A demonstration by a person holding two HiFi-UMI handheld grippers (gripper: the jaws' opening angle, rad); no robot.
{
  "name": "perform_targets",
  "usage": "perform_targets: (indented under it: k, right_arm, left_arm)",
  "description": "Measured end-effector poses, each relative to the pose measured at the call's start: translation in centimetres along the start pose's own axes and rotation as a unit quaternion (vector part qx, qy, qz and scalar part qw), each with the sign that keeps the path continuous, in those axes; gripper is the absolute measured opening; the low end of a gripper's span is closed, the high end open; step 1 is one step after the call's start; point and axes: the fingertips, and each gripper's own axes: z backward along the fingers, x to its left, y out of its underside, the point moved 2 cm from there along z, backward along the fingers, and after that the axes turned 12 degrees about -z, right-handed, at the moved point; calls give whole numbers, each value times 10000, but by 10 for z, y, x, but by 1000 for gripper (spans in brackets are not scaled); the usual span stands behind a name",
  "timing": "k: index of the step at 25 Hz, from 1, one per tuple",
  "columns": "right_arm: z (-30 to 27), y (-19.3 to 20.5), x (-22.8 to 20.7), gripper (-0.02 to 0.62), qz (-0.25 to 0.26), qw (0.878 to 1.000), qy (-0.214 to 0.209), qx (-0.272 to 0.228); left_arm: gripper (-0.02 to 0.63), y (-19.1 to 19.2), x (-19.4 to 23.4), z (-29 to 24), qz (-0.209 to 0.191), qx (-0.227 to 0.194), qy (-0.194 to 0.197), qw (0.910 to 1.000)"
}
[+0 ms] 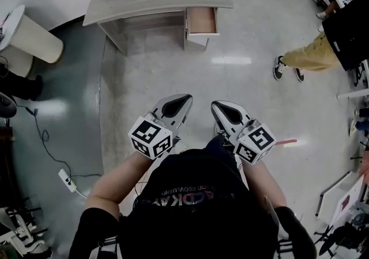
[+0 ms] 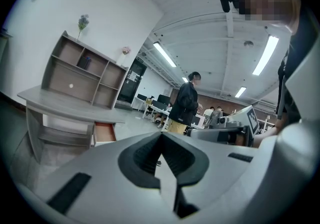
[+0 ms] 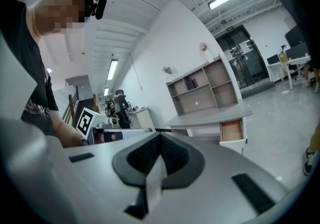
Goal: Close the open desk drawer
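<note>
- Pale wood-grain desk: its shallow, reddish-lined box drawer stands pulled out under the top's right end
- Smooth grey left gripper and right gripper, ribbed black jaws pressed together, empty, well short of it

Left gripper and right gripper held side by side, both with jaws closed and empty

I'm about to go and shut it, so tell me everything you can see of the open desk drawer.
The drawer is pulled out from under the pale grey, wood-look desk, near its right end in the head view. Its inside looks reddish-brown and empty, and its front panel is white. No handle can be made out. It sits level, and nothing but the desk touches it.
</note>
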Motion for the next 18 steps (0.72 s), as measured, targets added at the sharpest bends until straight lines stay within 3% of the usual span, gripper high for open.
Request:
perform_targets:
  k: [18]
  right_arm:
    - [-41, -76, -121, 9, 208, 9971, -533, 500]
  left_arm:
    - [11, -19, 50, -111, 42, 139, -866, 9961]
